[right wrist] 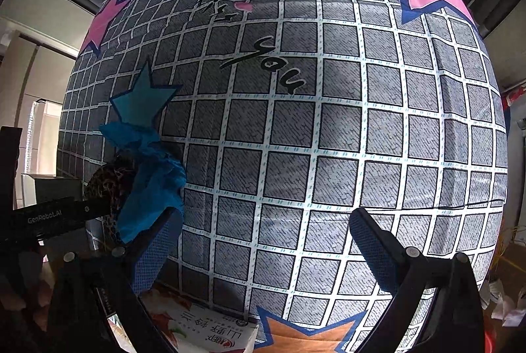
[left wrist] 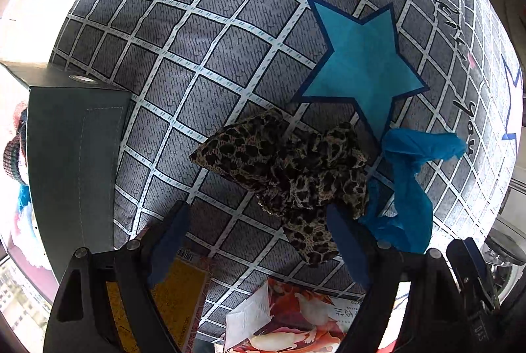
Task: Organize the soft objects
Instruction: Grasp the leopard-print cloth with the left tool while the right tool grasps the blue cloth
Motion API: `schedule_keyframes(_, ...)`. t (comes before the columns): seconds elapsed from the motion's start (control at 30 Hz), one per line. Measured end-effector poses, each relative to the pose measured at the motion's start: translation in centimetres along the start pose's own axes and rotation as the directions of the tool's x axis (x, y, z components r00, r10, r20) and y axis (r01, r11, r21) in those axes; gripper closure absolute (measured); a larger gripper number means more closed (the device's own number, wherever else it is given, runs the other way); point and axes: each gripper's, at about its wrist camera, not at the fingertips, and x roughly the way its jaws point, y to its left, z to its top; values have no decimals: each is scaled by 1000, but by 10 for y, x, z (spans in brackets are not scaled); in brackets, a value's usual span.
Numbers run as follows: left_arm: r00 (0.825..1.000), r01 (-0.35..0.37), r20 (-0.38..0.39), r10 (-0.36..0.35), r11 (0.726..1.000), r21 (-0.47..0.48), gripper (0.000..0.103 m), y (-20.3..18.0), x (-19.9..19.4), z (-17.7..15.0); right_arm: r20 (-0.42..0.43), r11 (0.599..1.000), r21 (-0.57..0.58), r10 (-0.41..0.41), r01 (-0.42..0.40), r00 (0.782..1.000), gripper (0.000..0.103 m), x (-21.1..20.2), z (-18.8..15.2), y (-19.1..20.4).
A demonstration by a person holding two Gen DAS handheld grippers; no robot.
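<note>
The left tool (left wrist: 259, 241), jaws wide and empty, hangs over the leopard-print cloth (left wrist: 289, 168), which lies on the checked bedspread (left wrist: 197, 57) touching a blue cloth (left wrist: 407, 185). The right tool (right wrist: 266, 251) gapes empty beside them.

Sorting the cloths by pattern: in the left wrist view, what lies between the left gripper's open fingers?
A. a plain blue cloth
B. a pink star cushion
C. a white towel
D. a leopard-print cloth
D: the leopard-print cloth sits between the left gripper's fingers, untouched.
</note>
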Motion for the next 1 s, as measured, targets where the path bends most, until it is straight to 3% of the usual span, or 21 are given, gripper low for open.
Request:
schedule_keyframes(0.2, 1000, -20, 18, 21, 999, -25, 16, 10, -2, 5, -84, 993, -107, 35, -44, 996, 1, 43, -11, 56)
schedule_keyframes(0.27, 1000, -22, 14, 23, 999, -30, 16, 9, -1, 7, -103, 986, -163, -29, 12, 994, 1, 67, -1, 71)
schedule_keyframes(0.33, 999, -28, 15, 29, 999, -26, 16, 6, 1, 7, -94, 959, -240, -175, 148, 980, 1, 80, -1, 75)
schedule_keyframes(0.43, 999, -35, 21, 35, 999, -10, 16, 0, 4, 5, -70, 951, -206, -249, 230, 966, 1, 73, -5, 48)
schedule_keyframes(0.57, 999, -31, 22, 31, 1000, 5, 16, -14, 18, -4, -83, 939, -76, -342, 336, 936, 1, 53, -8, -23)
schedule_keyframes(0.63, 999, -29, 27, 29, 999, 13, 16, -19, 23, -8, -84, 953, 3, -300, 302, 950, 1, 39, -11, -52)
schedule_keyframes(0.73, 999, -36, 39, 35, 999, 30, 16, -25, 28, -11, -55, 987, 33, -153, 155, 987, 1, 19, -17, -65)
schedule_keyframes(1.0, 998, -28, 62, 25, 999, 39, 13, -32, 41, -12, -19, 993, -81, -82, 81, 996, 1, 28, 0, -21)
